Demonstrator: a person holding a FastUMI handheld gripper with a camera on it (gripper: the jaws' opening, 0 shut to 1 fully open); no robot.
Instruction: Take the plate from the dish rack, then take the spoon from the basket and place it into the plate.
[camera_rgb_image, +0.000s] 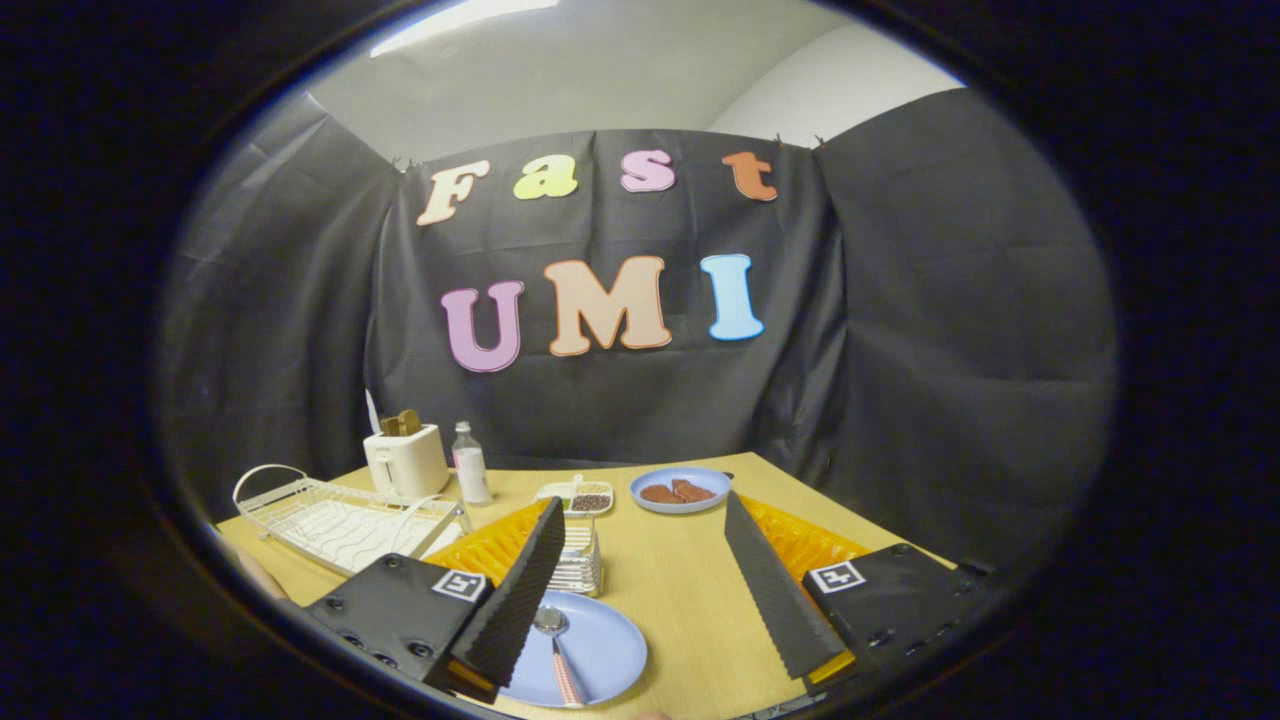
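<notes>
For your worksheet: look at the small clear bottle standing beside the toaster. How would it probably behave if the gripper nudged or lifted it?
The bottle is tall and narrow on a small base, so a sideways nudge would probably tip it. Its round body would likely roll once down. Its smooth clear wall may be slippery to pinch. The gripper is open, far short of it.

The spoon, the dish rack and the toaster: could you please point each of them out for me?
spoon (551, 622): gripper view, on its bowl, lying in the near blue plate.
dish rack (345, 525): gripper view, on its wire base.
toaster (408, 462): gripper view, on its front face.
</notes>
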